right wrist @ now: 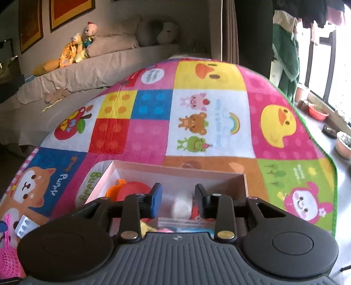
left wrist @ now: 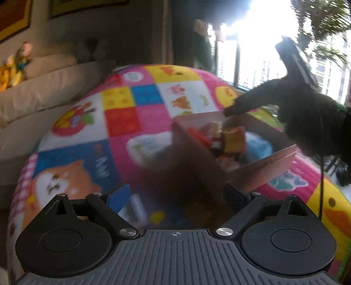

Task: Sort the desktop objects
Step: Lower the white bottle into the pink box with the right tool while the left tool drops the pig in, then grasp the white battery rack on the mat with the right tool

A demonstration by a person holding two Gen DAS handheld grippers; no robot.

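left gripper (left wrist: 175, 197): black linkage arms, silver screws, ribbed grey housing, two round black discs, blue pad | right gripper (right wrist: 177, 197): same build, blue pad on one finger, black on the other

A home bedroom: bed (right wrist: 92, 65) with soft toys (right wrist: 76, 48), framed pictures (right wrist: 70, 11), cartoon play mat (right wrist: 197, 109).

Grippers: two, the left gripper (left wrist: 175, 195) and the right gripper (right wrist: 177, 197)
Boxes: one open cardboard box (right wrist: 175, 170) on the patchwork mat (right wrist: 151, 133)
Mats: one
Framed pictures (right wrist: 70, 11) on the wall: two
Stuffed toys (right wrist: 76, 48) on the bed: a small heap, about three, hard to separate
Red bowls (right wrist: 318, 111) by the window: one
Things inside the box: several, too jumbled to count
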